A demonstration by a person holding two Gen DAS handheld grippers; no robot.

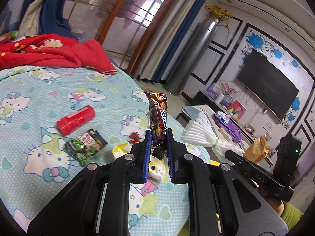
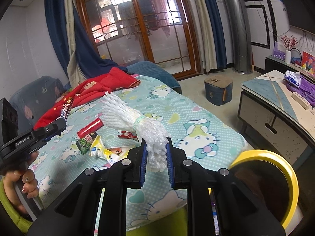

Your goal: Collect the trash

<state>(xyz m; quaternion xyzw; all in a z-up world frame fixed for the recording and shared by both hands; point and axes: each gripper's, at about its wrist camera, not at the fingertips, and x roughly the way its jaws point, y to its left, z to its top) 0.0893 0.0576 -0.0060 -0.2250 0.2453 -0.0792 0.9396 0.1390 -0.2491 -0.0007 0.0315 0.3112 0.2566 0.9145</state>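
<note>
left gripper (image 1: 159, 137) clenched on a dark brown crinkled snack wrapper (image 1: 158, 122), held upright above the cartoon-print turquoise bedsheet (image 1: 39, 90) near its rounded edge. right gripper (image 2: 156, 147) clenched on a white foam fruit net (image 2: 135, 118), close to the yellow-rimmed bin (image 2: 279, 159); bin cut off by the frame. red plastic cylinder (image 1: 75, 120), green snack packet (image 1: 85, 146) and yellow wrapper (image 2: 102, 150) lie together on the sheet.

A bed (image 2: 196, 106) with a light blue cartoon-cat sheet fills the middle. Behind it stands a wooden glass door (image 2: 137, 25) with daylight, and blue curtains (image 2: 59, 23) hang at both sides. A silver tower (image 2: 239, 29) stands on the grey floor (image 2: 226, 112). A dark TV (image 1: 269, 84) hangs on the white wall (image 1: 261, 7) with blue flowers.
</note>
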